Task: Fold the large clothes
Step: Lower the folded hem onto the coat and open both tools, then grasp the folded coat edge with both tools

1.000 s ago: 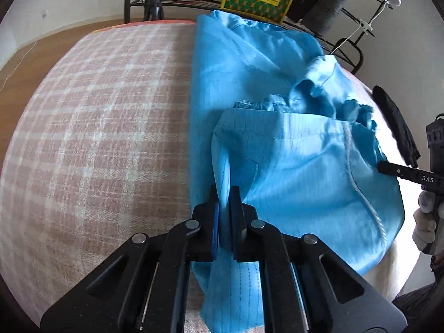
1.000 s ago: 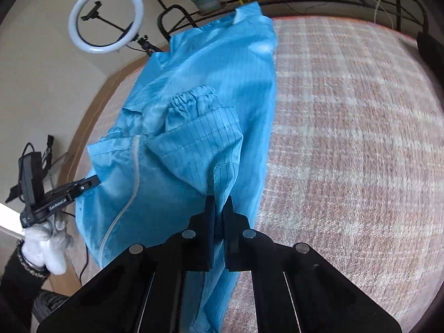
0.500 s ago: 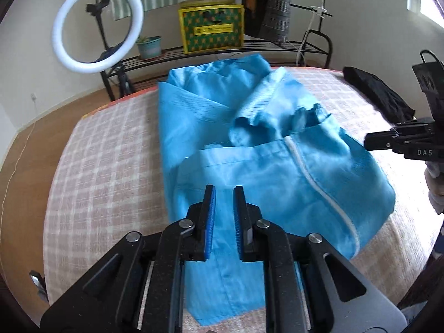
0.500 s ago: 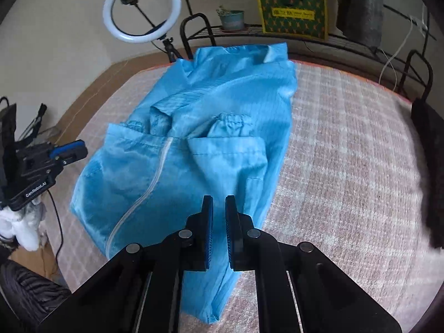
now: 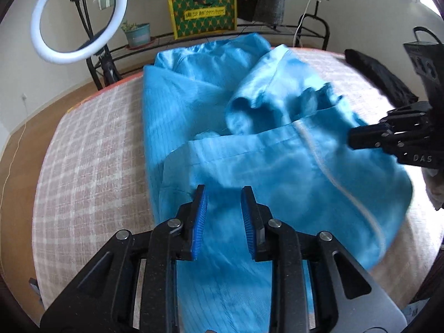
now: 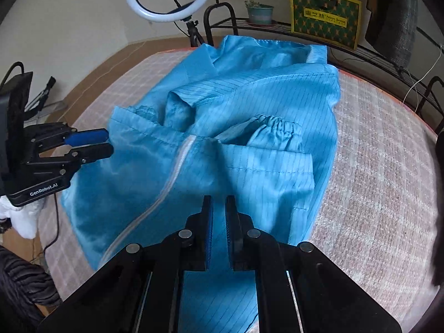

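The blue coat lies partly folded on the checked bed, its lower half turned up over the body so that both elastic cuffs peek from under the fold; the white zip runs down the top layer. What lies beneath the folded layers is hidden, and the near hem passes out of view behind the grippers in both views. The left gripper hangs over the coat's near edge, jaws spreading apart, with nothing pinched; cloth shows only below the gap. The right gripper hovers over the same near part with a narrow slit between its blue pads, and no cloth is caught there either. In the left view the coat's right side is smeared by motion blur, and a dark cloth at the bed's far edge cannot be identified. Part of a white glove shows below the left gripper's body, the rest cut off. Readable writing: "GenRobot.AI" on the left gripper's side, "DAS" on the right one's. The yellow-green bag on the rack carries a yellow label whose characters are too small to read. A ring light stands beside a plant pot.
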Available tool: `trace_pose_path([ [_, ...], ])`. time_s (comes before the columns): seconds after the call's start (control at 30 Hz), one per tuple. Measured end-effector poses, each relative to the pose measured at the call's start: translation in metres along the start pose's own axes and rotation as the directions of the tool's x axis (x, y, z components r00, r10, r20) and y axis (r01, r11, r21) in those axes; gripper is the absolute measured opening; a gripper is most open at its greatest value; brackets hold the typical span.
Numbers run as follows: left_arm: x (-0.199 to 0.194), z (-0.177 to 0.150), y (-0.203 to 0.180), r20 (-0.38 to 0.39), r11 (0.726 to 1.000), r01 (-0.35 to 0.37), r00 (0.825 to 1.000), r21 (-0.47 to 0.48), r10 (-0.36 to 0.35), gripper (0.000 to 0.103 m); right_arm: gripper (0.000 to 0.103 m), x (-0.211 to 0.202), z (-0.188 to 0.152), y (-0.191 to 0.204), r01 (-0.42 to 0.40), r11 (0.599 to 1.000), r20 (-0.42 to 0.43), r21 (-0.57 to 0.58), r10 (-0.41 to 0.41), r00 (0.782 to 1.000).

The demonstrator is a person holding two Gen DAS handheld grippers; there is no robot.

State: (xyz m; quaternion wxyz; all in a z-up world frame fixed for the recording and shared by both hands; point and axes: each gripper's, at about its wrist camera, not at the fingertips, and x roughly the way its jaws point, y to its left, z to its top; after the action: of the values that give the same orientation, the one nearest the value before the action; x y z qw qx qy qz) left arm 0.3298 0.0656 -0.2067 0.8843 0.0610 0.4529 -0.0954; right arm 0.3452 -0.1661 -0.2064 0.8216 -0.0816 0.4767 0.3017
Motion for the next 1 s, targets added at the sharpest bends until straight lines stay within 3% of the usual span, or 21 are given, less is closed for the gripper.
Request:
trace_pose_path([
  [0.07,0.021,0.0,0.012,-0.044,1.0,-0.004,0.999,-0.028,0.003,0.024,0.008,0.01,0.001,-0.016,0.006,0.999,-0.021,0.048,-0.005,1.0],
  [0.1,0.034,-0.002,0.018,-0.074,0.999,0.0,0.997,-0.05,-0.004,0.025,0.008,0.016,0.0,-0.025,-0.014,0.995,-0.041,0.095,0.018,0.999],
  [0.2,0.039,0.0,0.028,-0.065,0.997,0.008,0.998,-0.072,-0.013,0.029,0.007,0.025,-0.002,-0.049,-0.108,0.972,-0.066,0.211,0.124,0.99],
  [0.3,0.026,0.005,0.037,-0.061,0.995,0.042,0.997,-0.088,-0.048,0.029,0.007,0.019,0.002,-0.057,-0.121,0.967,-0.104,0.226,0.147,0.984],
  [0.37,0.013,0.016,0.047,-0.029,0.996,0.035,0.999,-0.079,-0.037,0.029,0.007,0.004,0.005,-0.06,-0.153,0.969,-0.083,0.196,0.172,0.982],
  [0.6,0.0,0.076,0.104,0.045,0.98,0.075,0.997,-0.185,-0.068,0.031,0.01,-0.057,0.037,-0.081,-0.16,0.977,0.118,0.14,0.144,0.983],
  [0.7,0.01,0.105,0.129,0.051,0.966,0.116,0.993,-0.232,-0.107,0.047,0.022,-0.061,0.065,-0.09,-0.095,0.991,0.11,0.094,0.085,0.99],
  [0.73,0.015,0.112,0.134,0.054,0.96,0.129,0.991,-0.249,-0.12,0.047,0.027,-0.058,0.071,-0.096,-0.075,0.993,0.109,0.092,0.065,0.992],
  [0.8,0.03,0.127,0.146,0.052,0.948,0.149,0.989,-0.281,-0.141,0.047,0.028,-0.048,0.089,-0.111,-0.063,0.992,0.105,0.106,0.052,0.993],
  [1.0,0.095,0.145,0.148,-0.03,0.955,0.124,0.99,-0.27,-0.137,0.047,0.028,0.01,0.127,-0.152,-0.02,0.987,0.063,0.159,0.01,0.998],
])
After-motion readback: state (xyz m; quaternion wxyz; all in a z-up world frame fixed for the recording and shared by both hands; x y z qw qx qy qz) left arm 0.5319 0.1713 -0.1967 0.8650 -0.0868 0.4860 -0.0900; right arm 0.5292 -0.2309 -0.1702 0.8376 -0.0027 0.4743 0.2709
